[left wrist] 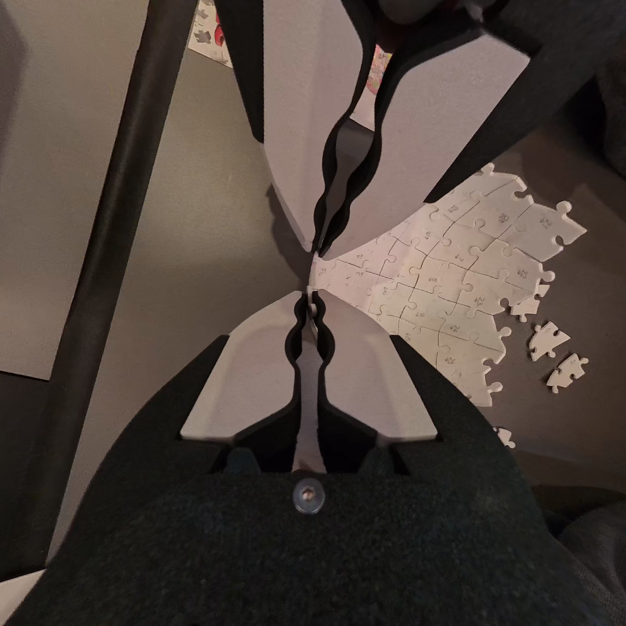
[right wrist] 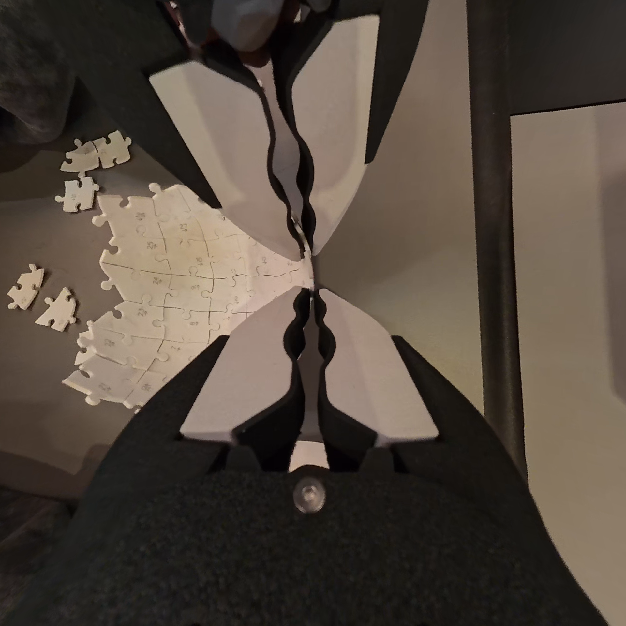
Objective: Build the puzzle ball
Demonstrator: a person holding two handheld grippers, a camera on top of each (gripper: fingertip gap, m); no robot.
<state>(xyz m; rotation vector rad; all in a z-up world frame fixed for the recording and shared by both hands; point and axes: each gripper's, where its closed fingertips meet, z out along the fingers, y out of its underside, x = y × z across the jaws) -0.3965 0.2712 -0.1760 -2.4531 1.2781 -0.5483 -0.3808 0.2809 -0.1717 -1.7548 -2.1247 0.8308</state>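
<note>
Both grippers meet tip to tip at one edge of the assembled puzzle sheet (left wrist: 450,291), a curved patch of interlocked white pieces lying printed-number side up over the grey table (left wrist: 203,237).

Left gripper (left wrist: 313,306): fingers pressed nearly together, pinching the thin white rim of the sheet at its near corner. The edge of the piece shows between the black wavy pads.

Right gripper (right wrist: 311,294): fingers likewise closed down on the same rim of the sheet, seen from the opposite side. In the left wrist view it enters from above (left wrist: 316,249), its tips just beside the left gripper's tips on the sheet edge. The clamped corner appears raised off the table; how far the rest of the sheet rests flat, I cannot tell.

Loose puzzle pieces (left wrist: 548,340) lie on the table just beyond the far edge of the sheet, apart from it; in the right wrist view more loose pieces (right wrist: 96,154) sit near the sheet's far corner, two of them joined.

A dark bar (left wrist: 111,216) runs across the table on the side of the grippers away from the sheet.

A printed paper (left wrist: 211,34) lies beyond the bar's far end, partly hidden.
</note>
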